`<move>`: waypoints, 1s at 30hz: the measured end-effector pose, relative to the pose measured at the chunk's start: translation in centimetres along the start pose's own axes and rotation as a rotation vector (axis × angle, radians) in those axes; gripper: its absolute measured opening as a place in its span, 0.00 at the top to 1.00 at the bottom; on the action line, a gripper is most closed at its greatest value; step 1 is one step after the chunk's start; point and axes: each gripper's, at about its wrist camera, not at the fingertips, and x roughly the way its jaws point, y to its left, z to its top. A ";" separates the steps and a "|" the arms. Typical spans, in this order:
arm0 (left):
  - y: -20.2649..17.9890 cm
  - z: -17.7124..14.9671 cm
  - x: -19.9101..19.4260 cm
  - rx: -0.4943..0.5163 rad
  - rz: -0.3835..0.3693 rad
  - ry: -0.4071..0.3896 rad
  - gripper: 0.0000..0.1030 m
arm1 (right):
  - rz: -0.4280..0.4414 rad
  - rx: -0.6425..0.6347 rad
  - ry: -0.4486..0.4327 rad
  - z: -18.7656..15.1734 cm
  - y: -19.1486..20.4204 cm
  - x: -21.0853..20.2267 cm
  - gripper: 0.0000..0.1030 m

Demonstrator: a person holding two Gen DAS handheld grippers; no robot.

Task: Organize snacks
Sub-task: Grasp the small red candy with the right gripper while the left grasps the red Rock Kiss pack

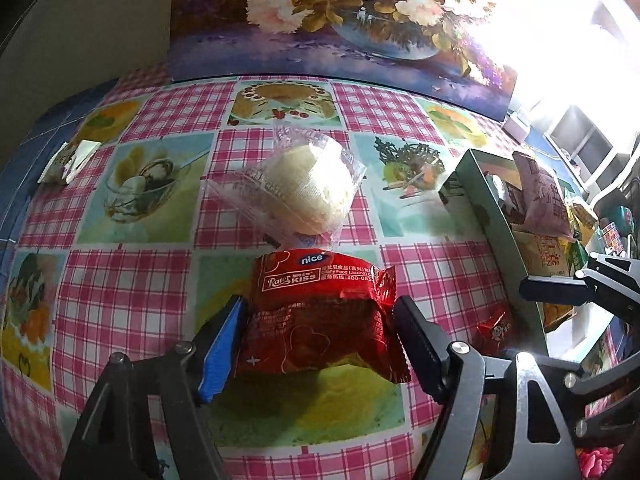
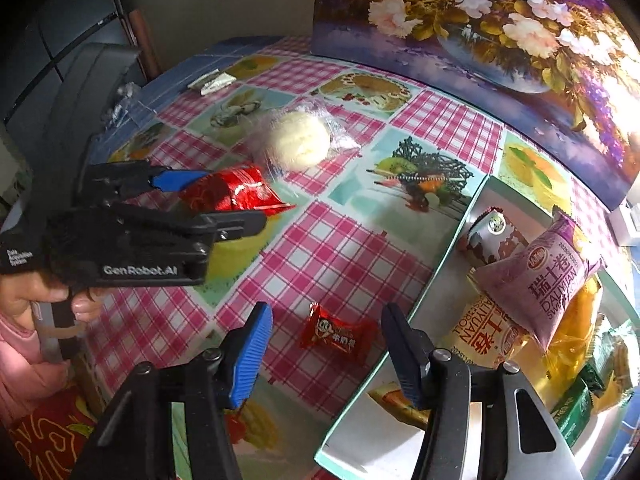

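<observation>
On the table, which wears a pink checked cloth with squares of pictured fruit and desserts, the left gripper has its jaws set on either side of a red snack packet. The blue pad presses the packet's left side and the black pad meets its right, so the packet is held between them, in the middle of the table towards the near edge. Just behind it lies a pale round cake in a clear wrapper, whose wrapper touches the red packet's far edge.

The right gripper stands with its jaws partly apart over a small red candy. The candy lies flat on the cloth between the fingers, with bare cloth showing on both sides, so nothing is gripped. It sits just beside the left wall of a green-rimmed box at the right side of the table.

In the box lie several packets: a purple roll packet tilted on top, a cream one under it, a brown and white one towards the far end, and yellow and green ones at the right.

A small pale sachet rests near the far left corner. A painting of flowers leans along the far edge. A hand in a pink sleeve holds the left gripper's handle.
</observation>
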 end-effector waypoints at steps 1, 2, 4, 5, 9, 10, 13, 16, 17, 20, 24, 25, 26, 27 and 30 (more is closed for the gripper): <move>0.1 -0.2 -0.2 0.002 0.004 0.000 0.26 | 0.000 -0.006 0.010 -0.1 0.1 0.0 0.48; 0.2 -0.3 -0.3 0.001 0.006 0.000 0.26 | -0.002 -0.011 0.015 -0.1 0.2 0.0 0.48; 0.4 -0.6 -0.5 0.001 0.011 0.000 0.26 | -0.005 -0.019 0.023 -0.2 0.3 0.0 0.50; 0.4 -0.7 -0.7 0.001 0.013 0.001 0.26 | -0.007 -0.022 0.030 -0.2 0.4 0.1 0.52; 0.3 -1.0 -0.9 0.010 0.011 0.002 0.26 | -0.009 -0.032 0.059 -0.5 0.7 0.6 0.56; 0.3 -1.0 -0.9 0.011 0.010 0.002 0.26 | -0.002 -0.030 0.067 -0.6 0.8 0.8 0.56; 0.3 -1.1 -1.0 0.011 0.007 0.001 0.26 | 0.002 -0.030 0.070 -0.8 0.9 1.0 0.56; 0.4 -1.2 -1.1 0.011 0.003 0.002 0.26 | 0.018 -0.027 0.076 -0.8 1.2 1.5 0.58; 0.4 -1.2 -1.2 0.009 0.002 0.002 0.26 | 0.025 -0.028 0.080 -0.8 1.3 1.8 0.58; 0.8 -1.3 -1.2 -0.003 0.006 0.001 0.26 | 0.041 -0.023 0.071 -0.3 1.6 2.2 0.58; 1.5 -1.4 -1.3 -0.022 0.017 -0.002 0.26 | 0.038 -0.031 0.057 0.3 1.6 2.6 0.58; 1.6 -1.4 -1.4 -0.025 0.018 -0.003 0.26 | 0.035 -0.032 0.062 0.3 1.6 2.7 0.58; 1.7 -1.4 -1.4 -0.028 0.021 -0.004 0.26 | 0.032 -0.030 0.066 0.2 1.7 2.9 0.58; 1.7 -1.5 -1.4 -0.028 0.021 -0.005 0.26 | 0.029 -0.027 0.070 0.2 1.6 3.0 0.58; 1.7 -1.5 -1.4 -0.025 0.024 -0.005 0.26 | 0.021 -0.019 0.068 -0.1 1.4 2.9 0.58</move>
